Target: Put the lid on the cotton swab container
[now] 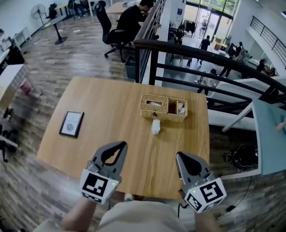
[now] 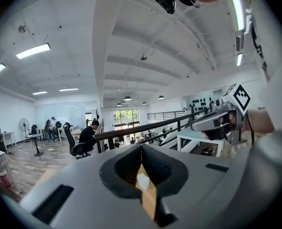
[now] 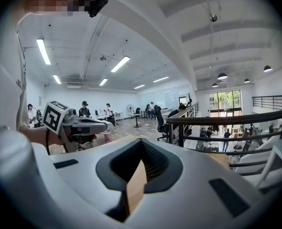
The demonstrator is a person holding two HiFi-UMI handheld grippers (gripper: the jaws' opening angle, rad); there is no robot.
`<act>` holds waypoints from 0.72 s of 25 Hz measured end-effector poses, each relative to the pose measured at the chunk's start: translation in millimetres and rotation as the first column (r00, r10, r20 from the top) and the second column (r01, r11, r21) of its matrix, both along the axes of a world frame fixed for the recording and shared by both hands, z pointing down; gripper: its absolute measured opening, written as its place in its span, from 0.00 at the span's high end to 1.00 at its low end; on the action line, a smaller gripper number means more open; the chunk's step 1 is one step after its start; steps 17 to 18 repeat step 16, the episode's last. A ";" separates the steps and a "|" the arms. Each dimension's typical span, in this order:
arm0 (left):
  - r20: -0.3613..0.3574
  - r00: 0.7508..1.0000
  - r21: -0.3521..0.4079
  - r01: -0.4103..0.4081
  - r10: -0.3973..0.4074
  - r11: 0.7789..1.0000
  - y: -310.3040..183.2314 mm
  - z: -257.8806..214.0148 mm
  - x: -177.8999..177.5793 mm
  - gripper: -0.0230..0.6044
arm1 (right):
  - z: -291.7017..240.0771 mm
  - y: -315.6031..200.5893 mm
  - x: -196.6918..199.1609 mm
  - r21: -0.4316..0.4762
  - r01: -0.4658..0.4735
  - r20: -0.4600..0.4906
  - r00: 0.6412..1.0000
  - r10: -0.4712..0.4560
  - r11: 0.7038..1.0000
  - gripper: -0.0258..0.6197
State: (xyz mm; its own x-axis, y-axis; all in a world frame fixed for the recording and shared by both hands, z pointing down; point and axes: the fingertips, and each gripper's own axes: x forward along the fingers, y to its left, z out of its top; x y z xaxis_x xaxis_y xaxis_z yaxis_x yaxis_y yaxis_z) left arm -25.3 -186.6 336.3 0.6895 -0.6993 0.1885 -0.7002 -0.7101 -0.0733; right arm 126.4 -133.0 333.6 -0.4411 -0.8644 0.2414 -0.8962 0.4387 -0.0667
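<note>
Well short of the container (image 1: 155, 126) beside the basket (image 1: 163, 107), the left gripper (image 1: 118, 148) and right gripper (image 1: 182, 158) have their jaws closed and empty.

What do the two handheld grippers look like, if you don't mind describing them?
The left gripper and right gripper match: pale grey plastic bodies, each narrowing to a pointed claw lined with dark ribbed pads. Each carries a white cube at the hand end, printed with black square markers.
</note>
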 end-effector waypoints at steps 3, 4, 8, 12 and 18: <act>-0.008 1.000 0.003 -0.010 0.010 1.000 -0.1 -1.3 0.6 0.93 | -0.6 2.0 -6.8 0.005 0.010 -0.011 1.000 -0.010 1.000 0.92; -0.012 1.000 0.004 -0.011 0.011 1.000 -0.4 -1.9 0.9 0.93 | 0.0 1.8 -7.9 0.004 0.010 -0.014 1.000 -0.010 1.000 0.92; -0.022 1.000 0.005 -0.009 0.009 1.000 -0.6 -4.3 -1.8 0.93 | 2.0 0.8 -11.4 0.002 0.008 -0.020 1.000 -0.008 1.000 0.92; -0.036 0.999 0.002 -0.003 0.003 1.000 1.7 -9.3 -4.5 0.93 | 0.6 5.3 -12.1 0.005 0.007 -0.023 1.000 -0.007 1.000 0.92; -0.039 0.999 0.014 -0.002 0.002 1.000 4.6 -18.0 -1.5 0.93 | -1.9 9.0 -9.6 0.005 0.006 -0.021 1.000 -0.006 1.000 0.92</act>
